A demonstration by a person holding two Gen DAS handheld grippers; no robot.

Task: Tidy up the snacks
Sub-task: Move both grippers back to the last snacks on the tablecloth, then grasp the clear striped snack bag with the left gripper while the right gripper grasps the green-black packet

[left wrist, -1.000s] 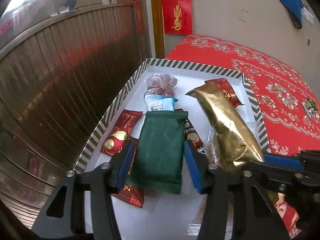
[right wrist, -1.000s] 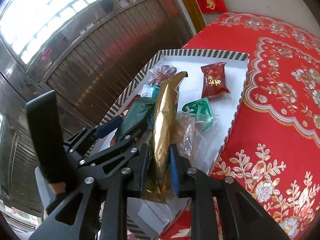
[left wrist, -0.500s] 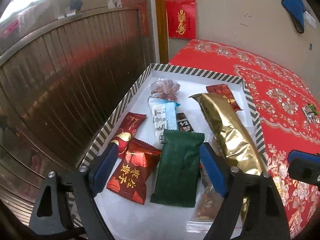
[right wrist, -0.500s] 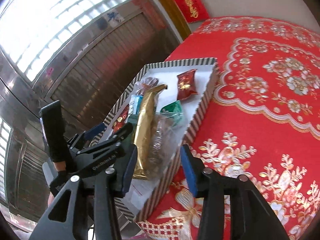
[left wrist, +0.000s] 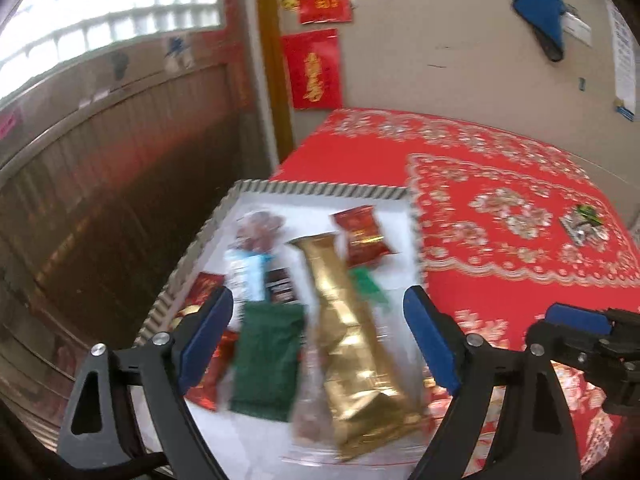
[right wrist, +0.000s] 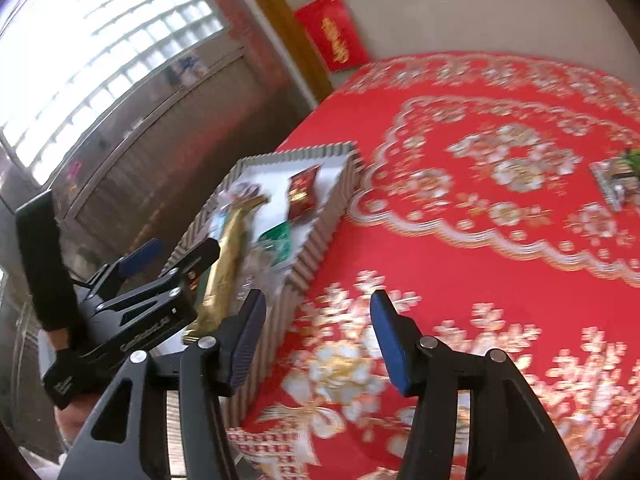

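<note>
Both my left fingers [left wrist: 318, 340] and right fingers [right wrist: 316, 338] were spread, empty. The gold packet [left wrist: 352, 332] overhung the tray's [left wrist: 320, 191] near edge and could slide off.

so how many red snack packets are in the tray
3 visible: one red packet at the far right, one by the left wall, one behind the left gripper's finger. More may be hidden.

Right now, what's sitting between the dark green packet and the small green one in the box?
The long gold packet lies between the dark green packet and the small green packet, inside the striped box. The left wrist view shows it.
</note>
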